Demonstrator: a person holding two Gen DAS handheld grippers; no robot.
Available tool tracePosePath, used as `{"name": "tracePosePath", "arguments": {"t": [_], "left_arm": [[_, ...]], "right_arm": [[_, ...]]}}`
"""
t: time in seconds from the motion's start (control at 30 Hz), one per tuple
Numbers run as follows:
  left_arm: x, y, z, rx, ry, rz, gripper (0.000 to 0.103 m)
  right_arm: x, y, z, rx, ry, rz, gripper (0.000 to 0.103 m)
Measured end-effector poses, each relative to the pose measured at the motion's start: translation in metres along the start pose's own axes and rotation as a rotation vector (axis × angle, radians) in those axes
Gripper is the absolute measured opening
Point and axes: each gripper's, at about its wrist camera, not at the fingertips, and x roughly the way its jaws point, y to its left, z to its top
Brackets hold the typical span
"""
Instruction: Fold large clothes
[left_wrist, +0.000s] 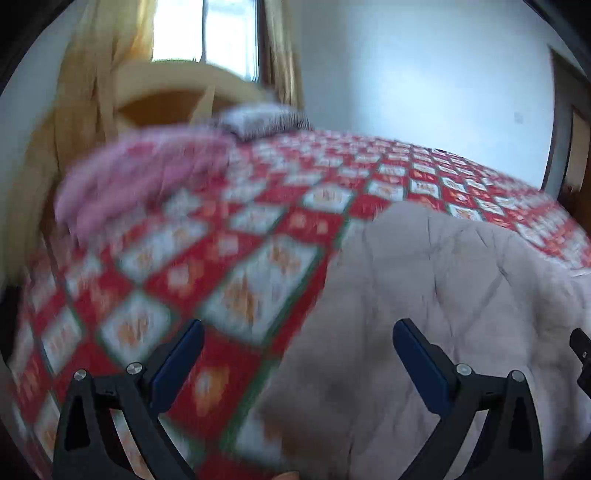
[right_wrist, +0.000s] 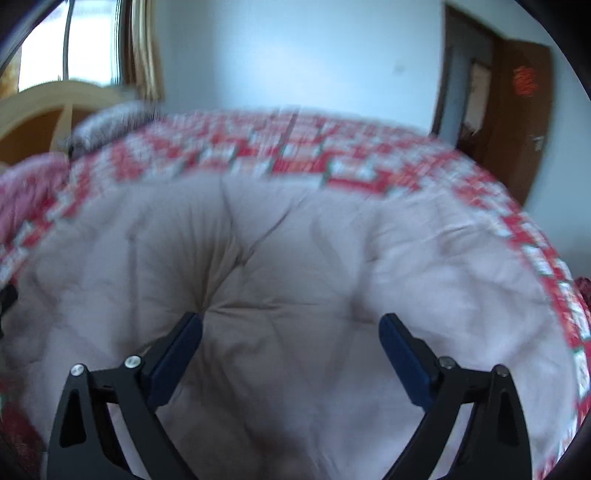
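A large pale beige garment (right_wrist: 295, 258) lies spread and creased on a bed with a red and white patterned bedspread (left_wrist: 229, 258). In the left wrist view the garment (left_wrist: 443, 295) fills the lower right. My left gripper (left_wrist: 297, 332) is open and empty, above the garment's left edge and the bedspread. My right gripper (right_wrist: 290, 325) is open and empty, just above the middle of the garment. A black part at the right edge of the left wrist view (left_wrist: 581, 350) looks like the right gripper. Both views are blurred.
A pink cloth (left_wrist: 140, 184) lies bunched at the bed's far left near a grey patterned pillow (left_wrist: 262, 120) and a wooden headboard (left_wrist: 177, 92). A curtained window (left_wrist: 207, 33) is behind. A brown door (right_wrist: 517, 110) stands at the far right.
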Motion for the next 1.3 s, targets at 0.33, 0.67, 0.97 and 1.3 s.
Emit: {"name": "tracePosePath", "arguments": {"t": [0.33, 0.67, 0.97, 1.3], "left_arm": [[0.035, 0.006, -0.041, -0.128, 0.166, -0.099, 0.102], [0.035, -0.009, -0.037, -0.151, 0.144, -0.290, 0.061], [0.018, -0.003, -0.028, -0.107, 0.095, -0.368, 0.020], [-0.052, 0.044, -0.006, -0.067, -0.074, -0.364, 0.016]], "right_arm": [[0.012, 0.006, -0.048, -0.076, 0.111, -0.067, 0.103], [0.018, 0.014, -0.049, -0.105, 0.124, -0.089, 0.103], [0.003, 0.027, -0.059, -0.162, 0.107, -0.101, 0.103], [-0.009, 0.075, -0.068, -0.213, 0.118, -0.051, 0.103]]}}
